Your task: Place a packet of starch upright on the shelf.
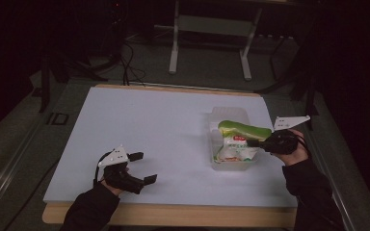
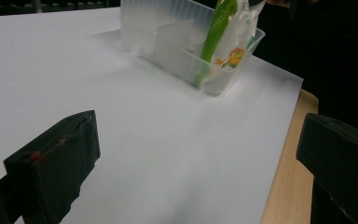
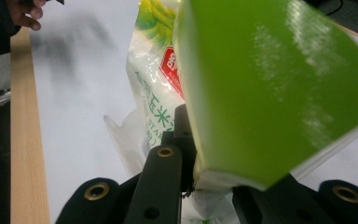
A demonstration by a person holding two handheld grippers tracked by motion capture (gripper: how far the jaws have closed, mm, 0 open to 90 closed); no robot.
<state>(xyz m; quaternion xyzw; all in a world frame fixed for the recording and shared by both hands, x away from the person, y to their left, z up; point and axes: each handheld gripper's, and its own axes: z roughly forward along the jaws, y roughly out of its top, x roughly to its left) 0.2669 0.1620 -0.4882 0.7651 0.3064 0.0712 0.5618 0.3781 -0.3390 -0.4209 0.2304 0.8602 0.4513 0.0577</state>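
The green-and-white snack bag (image 1: 238, 137) sits partly inside the clear plastic bin (image 1: 229, 115), which stands near the right edge of the worktop (image 1: 149, 130), about midway between far and near edges. The right hand-held gripper (image 1: 255, 142) is clamped on the bag's end, jaws pressed together on the packet; in the right gripper view the green bag (image 3: 270, 88) bulges just above the jaws. The right forearm comes in from the near right corner, wrist bent inward over the bin. The left hand-held gripper (image 1: 142, 168) rests low near the near left corner, jaws apart and holding nothing. Between it and the bin the white surface lies open.
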